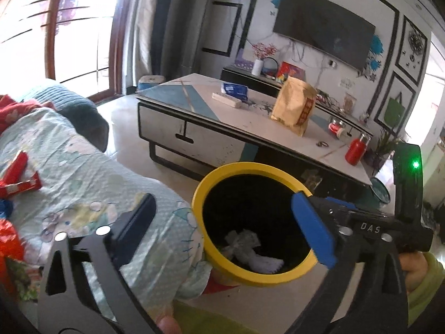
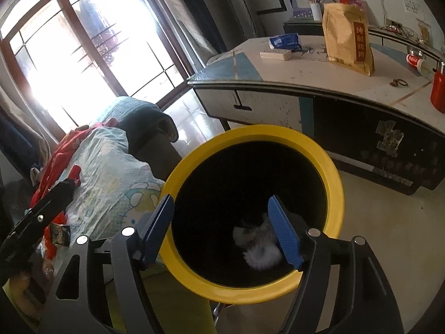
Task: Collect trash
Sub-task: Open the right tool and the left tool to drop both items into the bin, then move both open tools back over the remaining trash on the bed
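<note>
Right wrist: both tools [image 2: 219, 228] [image 1: 222, 228] agape, empty; crumpled white tissue [image 2: 258, 247] in round yellow-rimmed bin [image 2: 333, 167].

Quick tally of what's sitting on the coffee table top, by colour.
Blue: 1, tissue pack
White: 1, flat box
Tan: 1, paper bag
Red: 2, bottle and tipped jar
Dark: 1, small ring-shaped item, too small to identify
Total: 6

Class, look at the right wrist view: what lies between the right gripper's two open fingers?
The yellow-rimmed bin's dark opening, with crumpled white tissue at its bottom. The right gripper holds nothing.
</note>
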`<state>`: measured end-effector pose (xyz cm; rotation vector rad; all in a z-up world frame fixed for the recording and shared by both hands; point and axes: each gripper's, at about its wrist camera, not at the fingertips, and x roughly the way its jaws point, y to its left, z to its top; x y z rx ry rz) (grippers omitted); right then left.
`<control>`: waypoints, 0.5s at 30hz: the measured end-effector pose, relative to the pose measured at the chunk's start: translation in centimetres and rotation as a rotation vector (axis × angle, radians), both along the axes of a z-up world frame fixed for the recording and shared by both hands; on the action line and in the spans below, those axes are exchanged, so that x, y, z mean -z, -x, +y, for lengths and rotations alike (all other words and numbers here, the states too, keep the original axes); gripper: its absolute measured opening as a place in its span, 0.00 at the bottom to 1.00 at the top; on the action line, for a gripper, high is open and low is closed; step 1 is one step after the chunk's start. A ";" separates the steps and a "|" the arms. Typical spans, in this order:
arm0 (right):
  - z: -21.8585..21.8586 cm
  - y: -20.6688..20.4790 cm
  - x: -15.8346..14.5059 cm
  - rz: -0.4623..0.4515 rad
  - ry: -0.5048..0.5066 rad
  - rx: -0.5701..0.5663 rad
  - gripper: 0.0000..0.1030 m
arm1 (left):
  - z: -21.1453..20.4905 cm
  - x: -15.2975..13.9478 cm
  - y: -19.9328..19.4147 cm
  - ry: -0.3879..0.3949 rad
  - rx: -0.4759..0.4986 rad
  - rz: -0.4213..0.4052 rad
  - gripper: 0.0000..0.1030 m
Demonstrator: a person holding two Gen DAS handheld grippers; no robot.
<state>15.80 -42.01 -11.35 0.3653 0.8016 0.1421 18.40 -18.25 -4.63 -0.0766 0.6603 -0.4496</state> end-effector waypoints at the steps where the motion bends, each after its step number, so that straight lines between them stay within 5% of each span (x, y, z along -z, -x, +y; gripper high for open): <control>1: 0.0 0.1 -0.3 -0.010 0.002 0.008 0.71 | 0.3 -0.2 0.1 0.001 -0.005 -0.003 0.89; 15: 4.1 2.2 -4.8 -0.153 0.019 -0.048 0.85 | 6.5 -2.8 2.9 0.036 -0.163 -0.070 0.89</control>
